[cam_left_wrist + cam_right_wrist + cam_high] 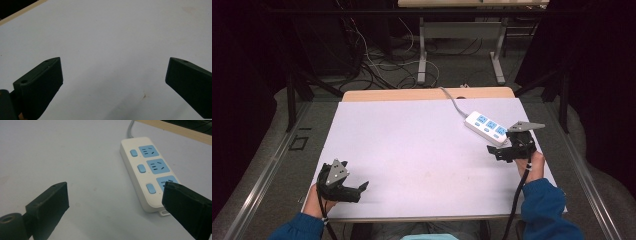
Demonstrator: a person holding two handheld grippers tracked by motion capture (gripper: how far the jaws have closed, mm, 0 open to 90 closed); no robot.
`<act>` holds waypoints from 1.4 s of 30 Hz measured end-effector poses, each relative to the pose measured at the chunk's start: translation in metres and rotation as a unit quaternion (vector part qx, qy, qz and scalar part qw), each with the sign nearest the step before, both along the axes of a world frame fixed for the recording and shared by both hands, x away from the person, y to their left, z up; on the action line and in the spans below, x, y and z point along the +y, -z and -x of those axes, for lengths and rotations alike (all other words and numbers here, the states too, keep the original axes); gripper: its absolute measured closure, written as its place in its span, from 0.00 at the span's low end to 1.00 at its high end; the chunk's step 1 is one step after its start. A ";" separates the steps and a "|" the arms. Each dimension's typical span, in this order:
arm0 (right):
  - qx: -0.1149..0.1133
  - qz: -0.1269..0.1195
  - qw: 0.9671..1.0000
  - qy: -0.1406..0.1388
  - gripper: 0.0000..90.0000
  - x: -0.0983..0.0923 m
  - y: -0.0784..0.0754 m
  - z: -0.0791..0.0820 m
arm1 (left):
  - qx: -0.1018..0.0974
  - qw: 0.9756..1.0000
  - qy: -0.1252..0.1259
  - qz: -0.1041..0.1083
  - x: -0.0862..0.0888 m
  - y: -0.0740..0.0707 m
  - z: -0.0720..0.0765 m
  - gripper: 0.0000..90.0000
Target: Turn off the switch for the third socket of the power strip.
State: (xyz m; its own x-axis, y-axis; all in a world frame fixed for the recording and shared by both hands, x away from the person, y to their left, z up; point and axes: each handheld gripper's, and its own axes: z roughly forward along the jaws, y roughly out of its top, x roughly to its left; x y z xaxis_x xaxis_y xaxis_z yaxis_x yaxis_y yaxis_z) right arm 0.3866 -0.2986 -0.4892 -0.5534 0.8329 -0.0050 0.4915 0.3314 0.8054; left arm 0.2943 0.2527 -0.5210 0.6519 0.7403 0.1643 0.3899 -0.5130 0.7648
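A white power strip (486,127) with three blue sockets and blue switches lies at the table's right side. Its grey cord (452,101) runs off the far edge. My right gripper (499,151) is open just in front of the strip's near end. In the right gripper view the strip (143,176) lies ahead to the right. The right gripper (115,192) has its jaws wide apart with nothing between them, and the right jaw overlaps the strip's near corner. My left gripper (360,191) rests open near the front left edge, its jaws (113,67) spread over bare table.
A white mat (412,145) covers the table, with a wooden strip (412,94) showing along the far edge. Beyond it are another table's legs (422,60) and loose cables (377,65) on the floor. A small brown speck (144,95) marks the mat.
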 end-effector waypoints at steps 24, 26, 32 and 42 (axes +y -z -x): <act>0.010 -0.016 0.999 0.041 0.01 -0.020 0.000 -0.025 | -0.001 1.000 0.002 0.000 0.000 0.000 0.000 0.01; 0.003 -0.013 0.999 0.041 0.01 -0.022 0.000 -0.026 | 0.001 1.000 0.003 0.002 0.000 0.000 0.000 0.01; 0.001 -0.016 0.999 0.051 0.02 -0.024 -0.002 -0.033 | 0.000 1.000 0.001 0.000 0.000 0.000 0.000 0.01; 0.012 -0.023 0.998 0.059 0.00 -0.027 -0.001 -0.044 | 0.003 1.000 0.003 0.001 0.000 0.000 -0.001 0.01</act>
